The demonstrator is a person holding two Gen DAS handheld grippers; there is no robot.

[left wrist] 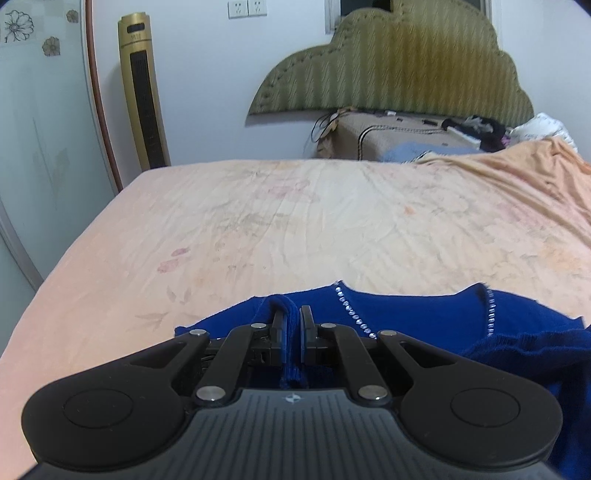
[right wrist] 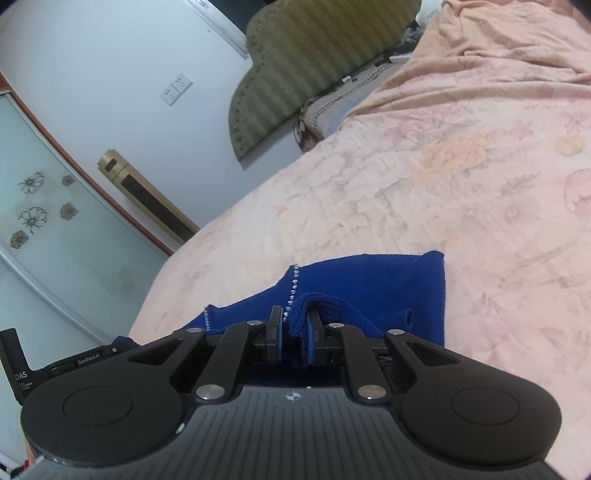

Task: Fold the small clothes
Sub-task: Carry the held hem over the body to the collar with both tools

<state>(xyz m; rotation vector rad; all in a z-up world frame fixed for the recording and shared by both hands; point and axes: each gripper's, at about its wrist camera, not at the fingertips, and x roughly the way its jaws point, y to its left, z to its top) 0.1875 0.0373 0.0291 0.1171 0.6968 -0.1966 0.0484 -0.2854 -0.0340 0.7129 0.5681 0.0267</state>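
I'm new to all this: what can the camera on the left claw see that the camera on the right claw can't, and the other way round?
Only the left wrist view shows the clutter at the head of the bed, and two lines of sparkly studs on the garment.

Only the right wrist view shows the other device's black body at its lower left, and the garment's folded corner.

Both show a claw (left claw, right claw) shut on a fold of the blue garment, the peach bedsheet, the green headboard, the gold tower fan and the wall sockets.
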